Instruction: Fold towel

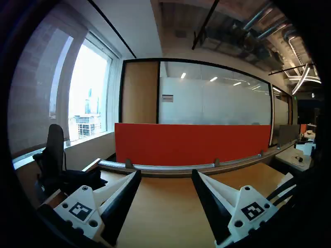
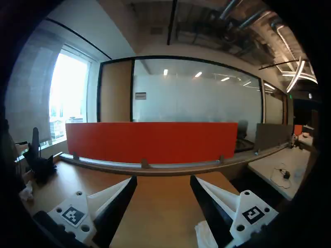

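Left gripper (image 1: 165, 194): jaws wide apart, nothing btwn them, held level over bare desk (image 1: 165, 219), facing orange divider (image 1: 190, 142) ahead. Right gripper (image 2: 163, 198): same, wide open & empty. White cloth edge (image 2: 203, 234), prob. the towel, lies low beside its right-hand finger, close under the tool. Both look poised open so they can drop onto the cloth; fold not begun.

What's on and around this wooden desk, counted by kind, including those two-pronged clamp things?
Grippers: 2, left gripper and right gripper, both open
Orange divider panel: 1
Black stand: 1
White towel, corner showing: 1
Crumpled white item, unclear: 1
Total: 6
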{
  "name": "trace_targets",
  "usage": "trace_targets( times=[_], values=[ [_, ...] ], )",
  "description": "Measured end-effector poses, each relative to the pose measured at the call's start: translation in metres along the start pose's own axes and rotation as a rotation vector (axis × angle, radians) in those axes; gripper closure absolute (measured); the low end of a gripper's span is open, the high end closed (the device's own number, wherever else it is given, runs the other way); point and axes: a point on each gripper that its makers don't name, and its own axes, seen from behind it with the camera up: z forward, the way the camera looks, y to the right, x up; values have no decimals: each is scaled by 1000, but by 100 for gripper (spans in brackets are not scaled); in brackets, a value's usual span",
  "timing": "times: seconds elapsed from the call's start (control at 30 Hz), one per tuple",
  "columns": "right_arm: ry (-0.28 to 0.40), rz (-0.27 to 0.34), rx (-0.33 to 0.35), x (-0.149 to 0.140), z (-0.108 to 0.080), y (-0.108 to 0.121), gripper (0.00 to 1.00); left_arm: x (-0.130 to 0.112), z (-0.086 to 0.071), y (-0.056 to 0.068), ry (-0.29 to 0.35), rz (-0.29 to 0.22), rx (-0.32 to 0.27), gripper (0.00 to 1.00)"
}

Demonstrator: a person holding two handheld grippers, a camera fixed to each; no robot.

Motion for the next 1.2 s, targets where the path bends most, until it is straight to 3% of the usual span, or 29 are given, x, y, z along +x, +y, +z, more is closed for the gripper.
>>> trace_targets(
  times=[0.17,0.7,0.87,1.2],
  values=[
    [6,1,15,1,8,-20,0,1,2,-3,9,-4,-5,10],
    [11,-14,24,15,9,-47,0,0,1,-1,48,-49,-24,11],
    [14,-9,30,21,5,-57,0,-6,1,-1,60,-42,-21,10],
    [41,10,26,30,2,-66,0,-31,2,-12,83,-3,0,11]
  ],
)
